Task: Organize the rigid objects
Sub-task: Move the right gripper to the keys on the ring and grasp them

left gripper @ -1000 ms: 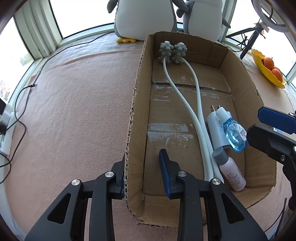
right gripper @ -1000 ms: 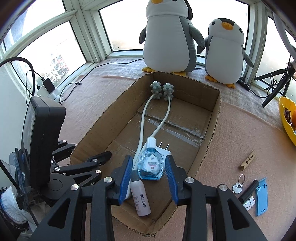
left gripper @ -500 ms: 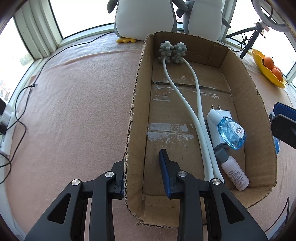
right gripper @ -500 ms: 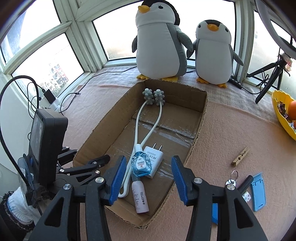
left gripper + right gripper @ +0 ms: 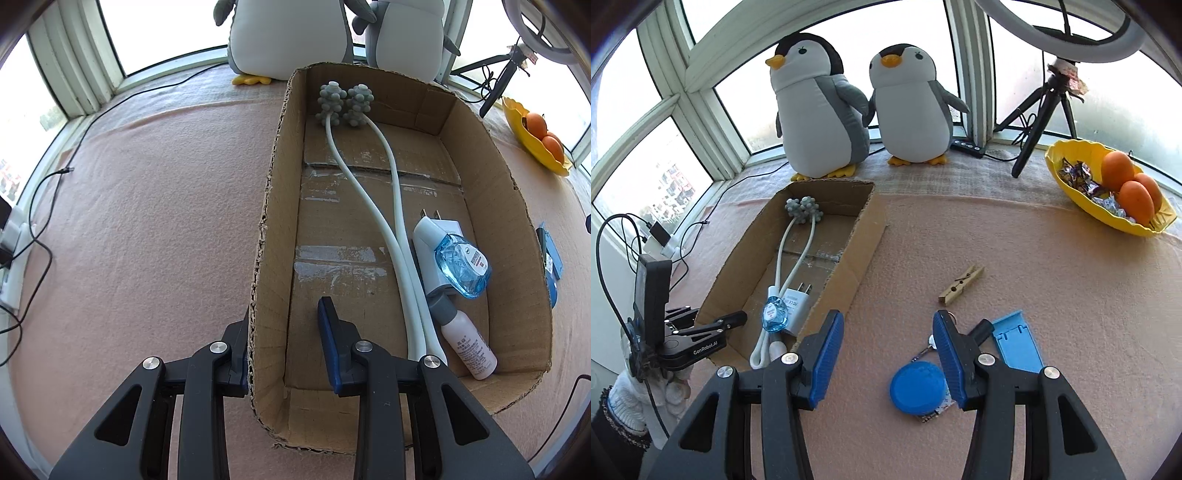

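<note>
Strong daylight pours in from the windows [image 5: 646, 155] along the top and left of both views, so the panes blow out to near white. The pink worktop [image 5: 147, 229] is bright and evenly lit, with only soft shadows. Inside the cardboard box [image 5: 280, 206] the left wall is in shade, and the tape on its floor shows pale glare. Both views are sharp in the middle. Fisheye distortion bends straight lines hard toward the edges, and the corners fall off into dark vignetting.
</note>
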Motion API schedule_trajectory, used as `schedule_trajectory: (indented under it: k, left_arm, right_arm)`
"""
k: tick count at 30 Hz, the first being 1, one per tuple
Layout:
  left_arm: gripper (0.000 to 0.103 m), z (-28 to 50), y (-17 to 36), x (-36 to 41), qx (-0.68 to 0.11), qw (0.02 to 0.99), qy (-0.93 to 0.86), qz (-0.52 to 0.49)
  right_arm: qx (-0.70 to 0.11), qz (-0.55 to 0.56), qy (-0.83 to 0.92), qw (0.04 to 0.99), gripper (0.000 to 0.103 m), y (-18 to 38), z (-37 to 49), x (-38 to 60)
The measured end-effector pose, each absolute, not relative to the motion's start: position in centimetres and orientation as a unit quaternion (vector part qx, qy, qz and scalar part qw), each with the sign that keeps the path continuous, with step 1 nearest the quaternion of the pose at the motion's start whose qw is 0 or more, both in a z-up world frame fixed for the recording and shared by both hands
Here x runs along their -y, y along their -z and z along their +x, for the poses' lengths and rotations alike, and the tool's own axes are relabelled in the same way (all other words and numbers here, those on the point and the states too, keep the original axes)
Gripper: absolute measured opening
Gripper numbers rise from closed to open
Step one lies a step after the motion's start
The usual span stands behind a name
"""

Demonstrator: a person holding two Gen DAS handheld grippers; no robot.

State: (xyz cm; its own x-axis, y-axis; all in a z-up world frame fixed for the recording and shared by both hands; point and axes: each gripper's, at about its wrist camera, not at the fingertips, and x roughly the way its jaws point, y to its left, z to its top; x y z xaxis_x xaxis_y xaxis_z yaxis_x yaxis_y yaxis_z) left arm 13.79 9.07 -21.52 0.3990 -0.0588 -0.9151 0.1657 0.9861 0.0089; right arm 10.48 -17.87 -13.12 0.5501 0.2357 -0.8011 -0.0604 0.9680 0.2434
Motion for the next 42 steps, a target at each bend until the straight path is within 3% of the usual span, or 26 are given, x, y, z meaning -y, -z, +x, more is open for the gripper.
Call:
schedule_trajectory:
  k: [17,35,42]
  left_arm:
    - [0.029,13.8,21.6,-9.2,-0.545,0.835,0.070,0.045]
    - [0.029,13.8,21.7,-9.8,-0.545,0.834,0.076,0.036]
    - [0.029,13.8,21.7,-9.8,-0.545,0.834,0.076,0.036]
  right_arm:
    - [-0.547,0.211,-0.110,0.803,0.046,18.5,14.2,21.2]
    - [-0.599,0.152,-0.069,0.783,0.041,21.3,17.8,19.0]
    - [-0.606,0.138,-0.056,0.781,0.031,21.9,18.2,19.0]
